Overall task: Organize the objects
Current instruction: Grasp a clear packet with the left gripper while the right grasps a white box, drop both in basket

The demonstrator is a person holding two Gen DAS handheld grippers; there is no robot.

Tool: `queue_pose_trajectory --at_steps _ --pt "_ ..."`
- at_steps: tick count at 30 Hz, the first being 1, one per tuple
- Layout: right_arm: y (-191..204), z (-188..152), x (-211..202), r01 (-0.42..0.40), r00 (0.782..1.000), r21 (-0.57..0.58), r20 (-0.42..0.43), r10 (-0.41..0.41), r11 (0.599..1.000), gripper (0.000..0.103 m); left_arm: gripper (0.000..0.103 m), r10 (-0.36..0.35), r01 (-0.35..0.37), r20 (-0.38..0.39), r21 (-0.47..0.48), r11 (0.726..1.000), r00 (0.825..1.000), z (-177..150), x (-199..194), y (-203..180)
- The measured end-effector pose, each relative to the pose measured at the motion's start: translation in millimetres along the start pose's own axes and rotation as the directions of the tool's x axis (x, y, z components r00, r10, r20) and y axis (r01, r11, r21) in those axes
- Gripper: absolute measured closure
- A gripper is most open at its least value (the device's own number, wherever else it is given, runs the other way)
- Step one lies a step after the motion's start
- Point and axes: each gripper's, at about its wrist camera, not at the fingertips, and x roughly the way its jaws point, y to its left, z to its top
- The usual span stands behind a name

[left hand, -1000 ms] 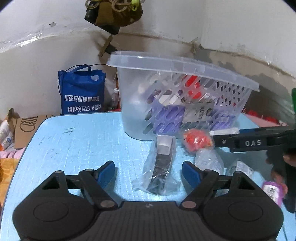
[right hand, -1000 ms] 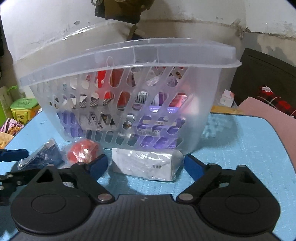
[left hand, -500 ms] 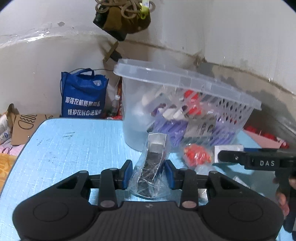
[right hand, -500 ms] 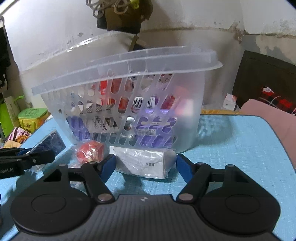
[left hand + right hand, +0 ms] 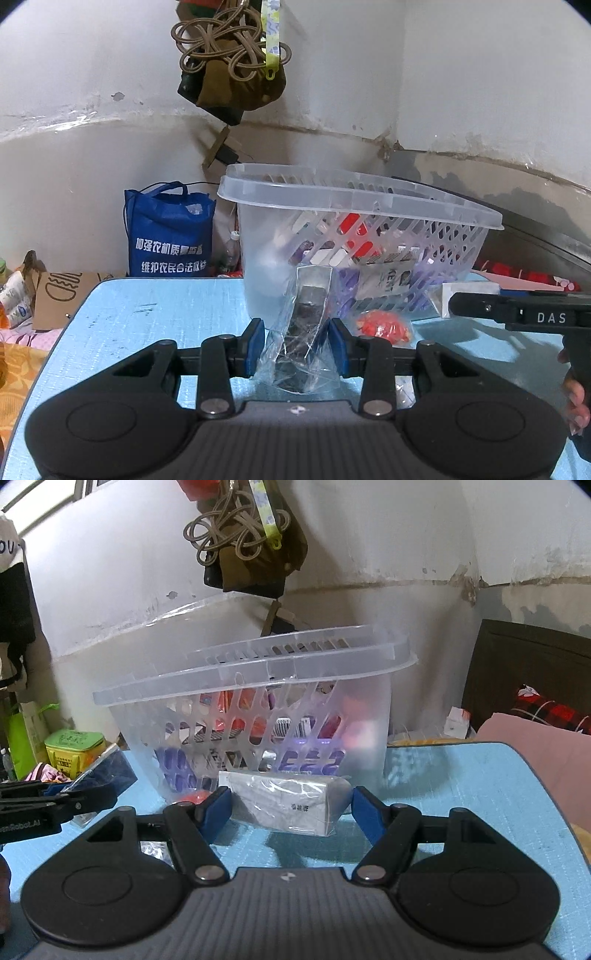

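The left gripper [image 5: 297,345] has its blue pads pressed in on both sides of a clear bag with a dark item inside [image 5: 301,341], so it's clamped on that, and the bag stands up off the blue table [image 5: 122,321] right in front of the clear plastic basket [image 5: 354,199]. The right gripper [image 5: 291,806] is wider apart, with a white wrapped packet [image 5: 290,805] sitting between its pads. The left pad looks like it's touching the wrapper, and the right one seems just shy of it, but honestly I can't tell from this angle if it's really gripping. The packet appears lifted a bit, with its shadow on the table under it, just in front of the basket wall.

A red bagged thing [image 5: 384,326] lies on the table next to the basket, between the two tools. The basket already has a pile of red, purple and white packets in it. A blue tote bag [image 5: 168,236] sits behind the table by the wall.
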Motion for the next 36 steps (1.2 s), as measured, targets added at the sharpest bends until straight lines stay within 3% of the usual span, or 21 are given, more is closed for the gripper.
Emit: queue_pose_trajectory --at_steps 9,13,16,18,22,25,27,31,32,33,35,36 --pt "-1.4 -3.2 -9.5 -0.021 0.998 0.014 0.052 0.021 1.000 0.029 0.061 0.011 -0.011 0.017 0.004 1.000 1.000 -0.7 -3.6 0.1" --pt "2.3 -2.8 -9.9 0.007 0.998 0.004 0.062 -0.007 1.000 0.029 0.061 0.022 -0.023 0.046 0.019 1.000 0.999 -0.4 -9.6 -1.7" --pt "1.1 -2.8 -15.9 -0.015 0.996 0.012 0.092 0.013 1.000 0.029 0.061 0.016 -0.018 0.079 0.025 1.000 0.997 2.1 -19.3 -4.1" --pt "-0.6 -2.0 -25.4 -0.041 0.994 0.029 0.107 0.038 0.999 0.029 0.061 -0.029 0.025 0.104 0.036 0.999 0.994 6.8 -32.9 -4.4" --pt "7.3 13.3 -65.6 -0.066 0.977 0.012 0.205 0.062 0.998 0.029 0.061 -0.081 0.076 0.180 0.036 0.996 0.980 36.3 -65.0 -7.5" --pt "11.9 45.6 -84.6 -0.081 0.960 -0.016 0.268 0.082 0.997 0.029 0.061 -0.103 0.095 0.210 0.047 0.994 0.972 76.8 -70.2 -13.2" --pt "14.0 77.0 -82.3 -0.059 0.953 -0.057 0.293 0.073 0.997 0.029 0.060 -0.109 0.105 0.202 0.026 0.994 0.973 106.2 -58.8 -16.2" --pt "10.1 124.8 -45.2 -0.020 0.971 -0.085 0.236 0.040 0.996 0.029 0.059 -0.095 0.099 0.140 -0.027 0.995 0.986 150.6 -14.4 -19.5" --pt "9.2 130.5 -33.0 -0.021 0.976 -0.085 0.214 0.038 0.996 0.027 0.058 -0.081 0.086 0.130 -0.035 0.996 0.988 155.6 -4.3 -20.1" --pt "9.5 134.1 -21.8 -0.022 0.980 -0.094 0.195 0.040 0.995 0.026 0.047 -0.068 0.072 0.113 -0.031 0.997 0.991 158.8 8.1 -21.5" --pt "12.3 134.2 1.4 0.010 0.988 -0.131 0.155 0.010 0.991 0.011 0.022 -0.065 0.066 0.026 -0.040 0.997 0.998 159.7 37.9 -18.8" --pt "14.0 130.5 6.3 0.038 0.989 -0.143 0.150 -0.016 0.989 0.008 0.021 -0.050 0.050 -0.005 -0.057 0.997 0.999 155.6 52.1 -16.3"
